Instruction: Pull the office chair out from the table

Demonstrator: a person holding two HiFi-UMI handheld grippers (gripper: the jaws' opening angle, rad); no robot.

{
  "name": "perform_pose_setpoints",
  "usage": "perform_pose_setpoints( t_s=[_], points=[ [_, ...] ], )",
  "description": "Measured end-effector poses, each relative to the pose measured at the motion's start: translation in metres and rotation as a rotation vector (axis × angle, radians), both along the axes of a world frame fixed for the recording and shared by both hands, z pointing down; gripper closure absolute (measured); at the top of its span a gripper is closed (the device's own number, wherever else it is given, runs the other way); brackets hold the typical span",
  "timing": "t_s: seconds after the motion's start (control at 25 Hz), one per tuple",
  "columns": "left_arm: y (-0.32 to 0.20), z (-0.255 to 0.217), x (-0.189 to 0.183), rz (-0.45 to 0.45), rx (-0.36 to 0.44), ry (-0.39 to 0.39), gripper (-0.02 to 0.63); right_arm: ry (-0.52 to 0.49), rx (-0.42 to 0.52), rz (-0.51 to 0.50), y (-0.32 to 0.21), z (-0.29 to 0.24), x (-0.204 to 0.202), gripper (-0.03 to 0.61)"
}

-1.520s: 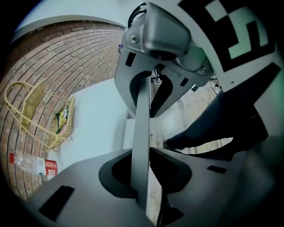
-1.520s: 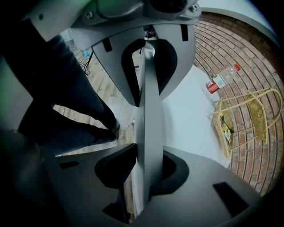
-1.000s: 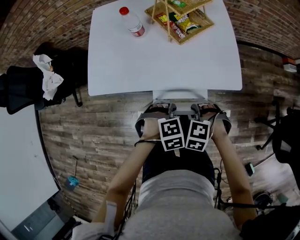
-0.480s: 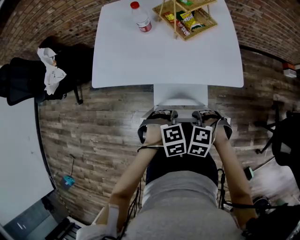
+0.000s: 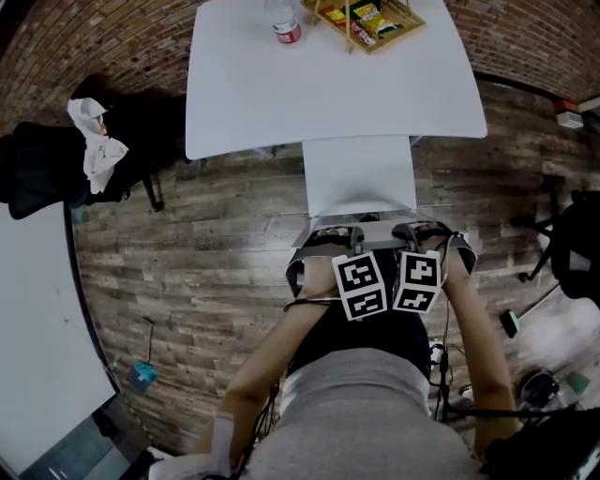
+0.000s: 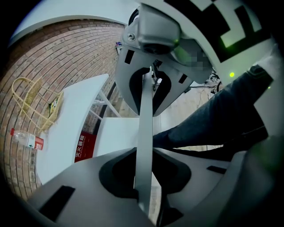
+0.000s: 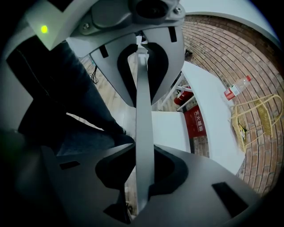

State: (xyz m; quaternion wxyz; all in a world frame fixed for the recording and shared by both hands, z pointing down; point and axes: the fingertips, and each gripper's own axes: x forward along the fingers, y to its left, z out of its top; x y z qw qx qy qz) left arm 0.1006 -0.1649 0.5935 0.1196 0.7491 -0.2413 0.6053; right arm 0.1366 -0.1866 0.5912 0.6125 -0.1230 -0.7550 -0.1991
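Observation:
The office chair's white seat [image 5: 359,173] stands mostly out from under the white table [image 5: 281,103], with only its far end below the table's front edge. Both grippers clamp the thin top edge of the chair's backrest [image 5: 375,223], side by side and pointing steeply down. The left gripper [image 5: 336,236] is shut on that edge, which shows as a pale band [image 6: 144,133] between its jaws. The right gripper [image 5: 412,232] grips the same band [image 7: 144,133] a little further right. My legs are close behind the backrest.
A water bottle [image 5: 284,23] and a wooden rack of snacks [image 5: 361,19] sit at the table's far side. A black chair [image 5: 47,173] with a white cloth [image 5: 94,150] stands left, another black chair [image 5: 577,253] right. A second white table [image 5: 37,337] borders the lower left.
The chair and both grippers have moved back from the table toward me. Much more of the white seat now shows beyond the table's front edge.

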Motion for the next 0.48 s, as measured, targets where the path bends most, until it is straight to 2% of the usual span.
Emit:
perform_pose_setpoints(
  t_s=[0.48],
  points=[
    [0.063, 0.000, 0.015, 0.060, -0.013, -0.007, 0.529, 0.015, -0.002, 0.036, 0.063, 0.007, 0.024, 0.494]
  ],
)
